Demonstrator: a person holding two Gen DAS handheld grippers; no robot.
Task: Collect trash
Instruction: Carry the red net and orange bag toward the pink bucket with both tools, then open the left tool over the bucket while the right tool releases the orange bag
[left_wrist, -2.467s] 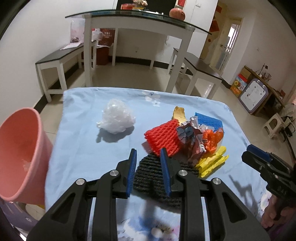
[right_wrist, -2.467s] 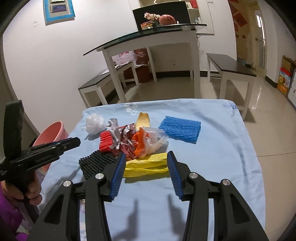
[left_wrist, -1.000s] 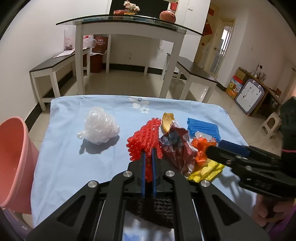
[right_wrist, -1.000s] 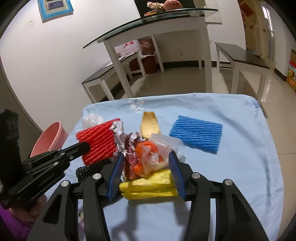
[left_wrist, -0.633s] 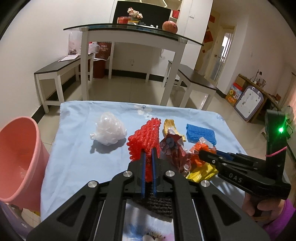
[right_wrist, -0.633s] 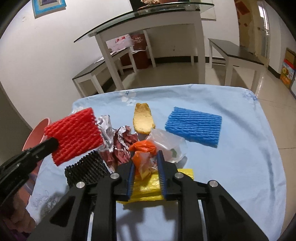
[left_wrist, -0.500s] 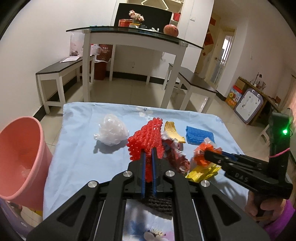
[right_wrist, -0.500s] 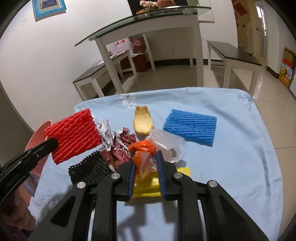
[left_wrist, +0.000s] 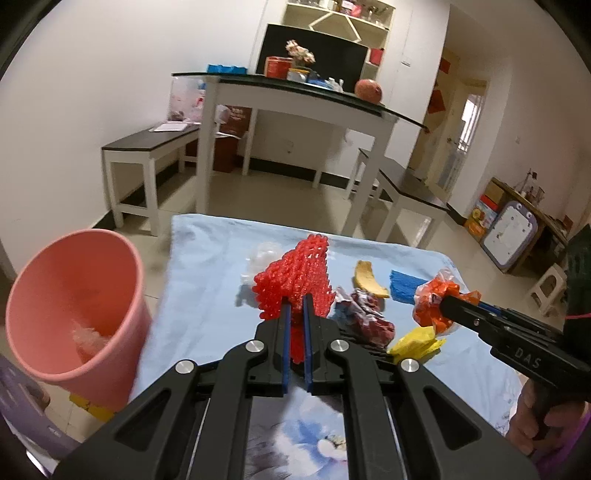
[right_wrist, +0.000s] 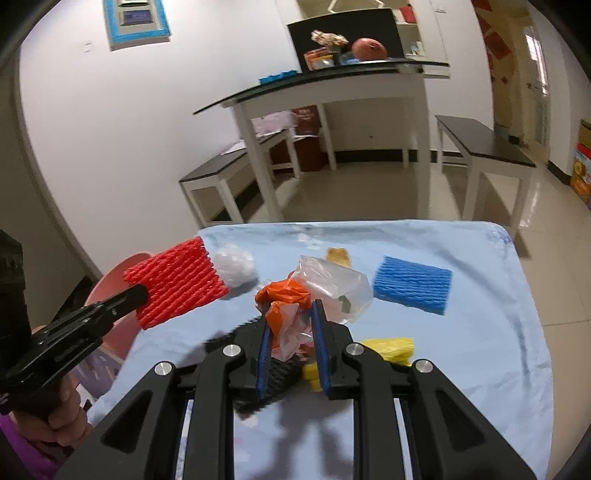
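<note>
Fingers of the left gripper (left_wrist: 295, 310) are pinched tight on the lower edge of the red foam net (left_wrist: 295, 275), and that net hangs in the air above the left side of the blue-clothed table (left_wrist: 207, 266), clear of the cloth. Its long axis runs up and away from the pads, almost in line with the gripper. Off to its left, past the table's left edge, the pink bin (left_wrist: 74, 306) stands with its mouth tipped toward the camera; I'd judge that's the way the net has to travel, sideways over that edge and down.

Over on the right gripper (right_wrist: 290, 321), the blue pads clamp a crumpled orange and clear plastic bag (right_wrist: 314, 291), lifted above the middle of the pile. The left hand is plainly the nearer one to the bin; the right has the whole table to cross.

Both grippers point forward and downward, the left one level across its jaws.

On the cloth, the blue foam sheet (right_wrist: 412, 284) lies toward the right edge, the white plastic ball (right_wrist: 234, 269) toward the far left, the yellow piece (right_wrist: 391, 347) and black net (right_wrist: 280, 373) near the front, a crumpled foil wrapper (left_wrist: 364, 314) mid-table.
</note>
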